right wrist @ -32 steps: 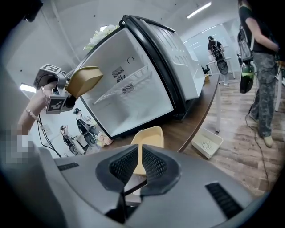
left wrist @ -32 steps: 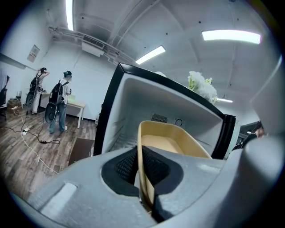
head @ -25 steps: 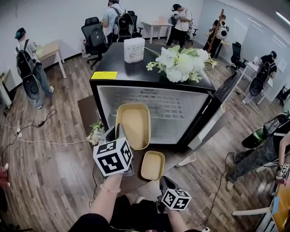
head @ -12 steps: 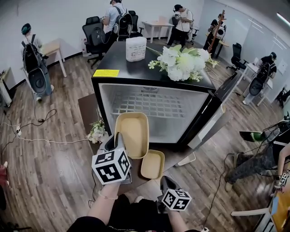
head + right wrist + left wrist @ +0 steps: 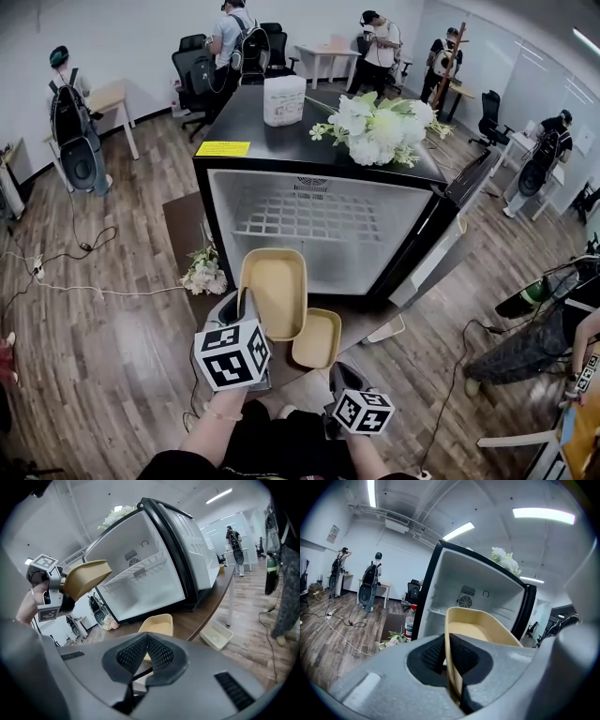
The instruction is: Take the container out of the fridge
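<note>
Atop fridge: yellow label, print unreadable; left tongs clamp container rim

White flower bouquet beside a white paper-towel pack, a yellow label near the pack. A smaller bunch of white flowers lies on the brown desk. People with backpacks stand by black office chairs on wood floor.

Readable text: none in any view.
Yellow label: on the fridge top, near left corner; print too small to read.
White pack: far on the fridge top; print blurred.
Left marker cube, right marker cube: black-and-white square patterns, no letters.
Wall poster: far left; unreadable.
</note>
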`<control>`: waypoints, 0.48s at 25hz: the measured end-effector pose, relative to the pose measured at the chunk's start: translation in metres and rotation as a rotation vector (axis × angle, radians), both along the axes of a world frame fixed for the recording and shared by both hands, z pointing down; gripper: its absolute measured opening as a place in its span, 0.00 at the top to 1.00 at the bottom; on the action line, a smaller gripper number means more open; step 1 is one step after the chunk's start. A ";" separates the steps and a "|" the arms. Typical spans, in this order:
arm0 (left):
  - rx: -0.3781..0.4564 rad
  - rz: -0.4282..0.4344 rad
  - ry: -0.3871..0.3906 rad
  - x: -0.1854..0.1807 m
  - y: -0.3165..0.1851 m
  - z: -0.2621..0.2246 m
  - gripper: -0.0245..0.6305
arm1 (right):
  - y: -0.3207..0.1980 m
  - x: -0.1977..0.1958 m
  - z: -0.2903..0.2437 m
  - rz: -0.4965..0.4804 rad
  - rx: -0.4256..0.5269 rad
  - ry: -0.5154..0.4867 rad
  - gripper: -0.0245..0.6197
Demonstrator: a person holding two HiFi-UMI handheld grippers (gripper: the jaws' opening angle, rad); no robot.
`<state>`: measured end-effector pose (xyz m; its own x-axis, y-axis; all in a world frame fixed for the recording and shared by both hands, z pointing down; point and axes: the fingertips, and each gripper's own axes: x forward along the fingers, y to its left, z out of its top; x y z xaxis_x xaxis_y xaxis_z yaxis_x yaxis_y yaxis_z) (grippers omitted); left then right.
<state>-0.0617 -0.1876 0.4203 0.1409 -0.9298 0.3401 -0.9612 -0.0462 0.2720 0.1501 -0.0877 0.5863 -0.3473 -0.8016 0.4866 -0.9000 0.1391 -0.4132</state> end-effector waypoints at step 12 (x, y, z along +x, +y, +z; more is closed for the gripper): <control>-0.081 -0.025 -0.031 -0.016 0.016 0.045 0.95 | 0.002 -0.005 0.001 -0.018 0.001 0.004 0.95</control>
<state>-0.0778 -0.1713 0.4652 0.1065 -0.9020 0.4185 -0.9699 -0.0015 0.2436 0.1452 -0.0853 0.5871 -0.3601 -0.7955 0.4874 -0.8988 0.1558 -0.4097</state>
